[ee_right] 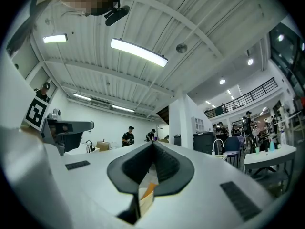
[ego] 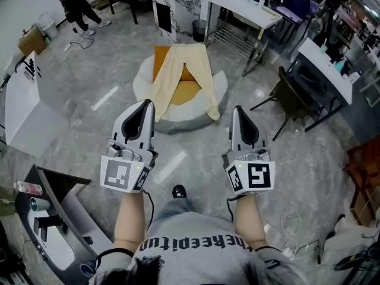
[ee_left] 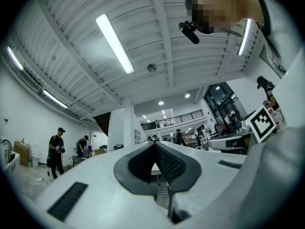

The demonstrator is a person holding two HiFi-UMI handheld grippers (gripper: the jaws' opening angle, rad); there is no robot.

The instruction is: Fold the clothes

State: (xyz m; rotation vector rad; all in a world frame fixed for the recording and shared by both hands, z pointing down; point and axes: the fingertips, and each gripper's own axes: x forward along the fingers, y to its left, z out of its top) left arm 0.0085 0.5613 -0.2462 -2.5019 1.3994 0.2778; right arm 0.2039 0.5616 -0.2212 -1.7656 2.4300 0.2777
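Left hand-held gripper (ego: 148,103) and right hand-held gripper (ego: 237,108) both clenched, empty. Pale yellow cloth trousers (ego: 189,56), I think, drape the far round white pouffe (ego: 220,85). Soft, light, floppy: pinch the near hems.

- Garment (ego: 189,53): soft pale-yellow cloth, matt, lightly creased.
- Floor (ego: 309,159): grey stone-look slabs, polished and glossy.
- Cabinet (ego: 178,2): marble-pattern faces, smooth.
- Left tool (ego: 146,104), right tool (ego: 238,109): smooth white plastic shells; dark ribbed pads (ee_left: 167,163), matt.

Round white pouf (ego: 221,85), marble-patterned cabinet (ego: 178,8), white table (ego: 244,8), black chair (ego: 295,97), person (ego: 76,2) far back
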